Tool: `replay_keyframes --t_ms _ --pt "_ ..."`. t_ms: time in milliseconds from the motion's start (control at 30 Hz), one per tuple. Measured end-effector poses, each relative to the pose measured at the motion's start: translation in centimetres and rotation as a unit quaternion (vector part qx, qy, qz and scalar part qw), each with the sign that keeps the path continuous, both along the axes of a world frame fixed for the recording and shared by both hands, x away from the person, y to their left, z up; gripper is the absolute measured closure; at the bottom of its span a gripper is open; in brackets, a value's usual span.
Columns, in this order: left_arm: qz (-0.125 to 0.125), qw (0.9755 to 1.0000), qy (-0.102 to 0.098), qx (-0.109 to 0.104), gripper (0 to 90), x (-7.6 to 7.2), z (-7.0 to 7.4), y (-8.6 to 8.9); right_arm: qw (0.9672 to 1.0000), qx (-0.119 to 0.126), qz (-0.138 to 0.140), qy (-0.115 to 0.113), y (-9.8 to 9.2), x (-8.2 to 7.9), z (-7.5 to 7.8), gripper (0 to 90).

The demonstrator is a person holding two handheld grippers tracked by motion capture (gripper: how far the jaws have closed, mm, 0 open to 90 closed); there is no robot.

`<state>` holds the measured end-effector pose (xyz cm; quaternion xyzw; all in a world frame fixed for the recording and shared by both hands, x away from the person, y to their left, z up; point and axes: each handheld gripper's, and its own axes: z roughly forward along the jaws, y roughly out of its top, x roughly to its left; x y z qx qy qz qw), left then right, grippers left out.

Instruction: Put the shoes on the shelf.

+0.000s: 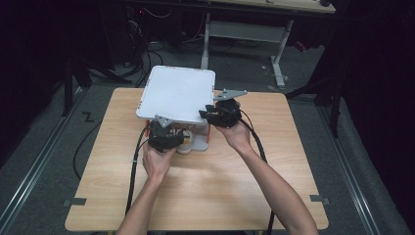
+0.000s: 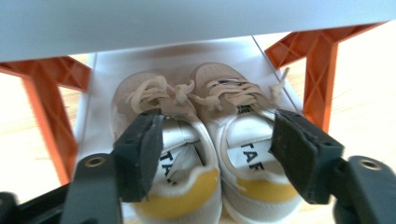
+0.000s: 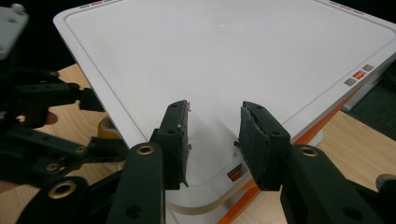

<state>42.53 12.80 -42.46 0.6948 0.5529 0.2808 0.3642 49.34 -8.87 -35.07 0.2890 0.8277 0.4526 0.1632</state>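
My wooden table [image 1: 205, 196] stands on a grey floor [image 1: 39, 161]. Toward its far edge, about midway between the left and right edges, a two-level rack [image 1: 177, 93] rests on it: white shelves joined by orange legs [image 2: 322, 70]. A pair of small shoes [image 2: 205, 154] with yellow heels sits side by side on the rack's lower shelf, heels facing the near edge. The near half of the tabletop is bare wood.

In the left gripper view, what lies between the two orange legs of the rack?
A pair of shoes, side by side on the white lower shelf, heels toward the left gripper.
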Motion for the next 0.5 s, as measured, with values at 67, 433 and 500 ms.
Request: replay_keyframes --t_ms 67,433,500 --pt "0.005 1.0000 0.005 0.001 28.4 -0.7 0.1 0.2 1.0000 0.000 0.000 0.000 0.0 0.0 0.0 62.6" --pt "0.026 0.9981 0.055 0.000 15.3 -4.2 -1.8 0.5 1.0000 0.001 -0.001 0.000 -0.1 0.1 0.0 62.3" --pt "0.026 0.9974 0.067 0.000 14.8 -3.9 -2.4 0.1 1.0000 0.000 -0.001 0.000 -0.1 0.1 0.0 62.3"
